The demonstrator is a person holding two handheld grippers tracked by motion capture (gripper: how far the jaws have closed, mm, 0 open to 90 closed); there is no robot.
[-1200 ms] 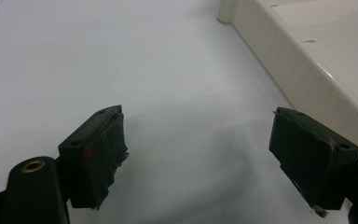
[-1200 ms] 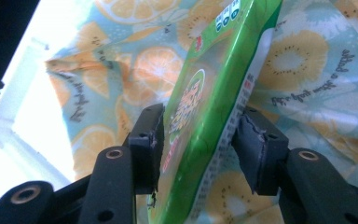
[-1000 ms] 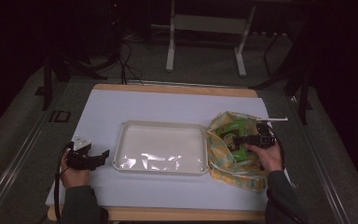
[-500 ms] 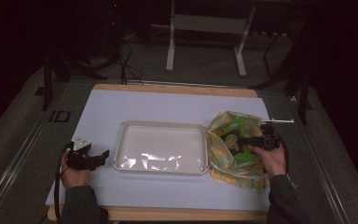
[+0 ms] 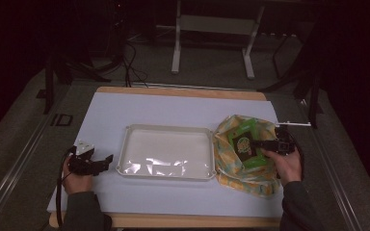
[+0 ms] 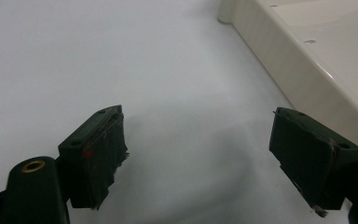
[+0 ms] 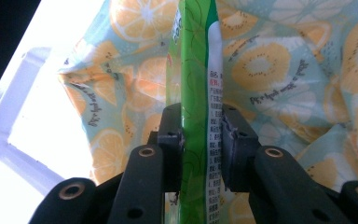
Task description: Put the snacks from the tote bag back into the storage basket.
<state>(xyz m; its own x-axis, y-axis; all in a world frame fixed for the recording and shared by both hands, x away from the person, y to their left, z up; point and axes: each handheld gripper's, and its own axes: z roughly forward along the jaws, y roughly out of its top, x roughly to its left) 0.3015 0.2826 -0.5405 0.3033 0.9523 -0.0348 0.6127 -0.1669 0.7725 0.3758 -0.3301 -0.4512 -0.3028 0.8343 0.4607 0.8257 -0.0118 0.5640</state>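
A green snack packet (image 5: 246,142) stands on edge inside the fruit-print bag (image 5: 238,171) at the table's right side. My right gripper (image 5: 259,143) is shut on that packet (image 7: 196,112), with its black fingers (image 7: 170,140) pressing both faces. A cream tray (image 5: 125,144) lies in the middle of the white sheet, with nothing in it. My left gripper (image 5: 107,160) rests on the sheet just left of the tray, open, its fingers (image 6: 98,149) wide apart over bare paper. The tray's rim (image 6: 279,60) runs past its right jaw.
The wooden table edge (image 5: 183,220) borders the white sheet (image 5: 173,108). A thin white stick (image 5: 296,124) lies at the right edge beyond the bag. Dark stands and cables fill the floor behind the table.
My right gripper has shifted slightly right and lifted the green packet more upright in the bag. The left gripper has stayed put.
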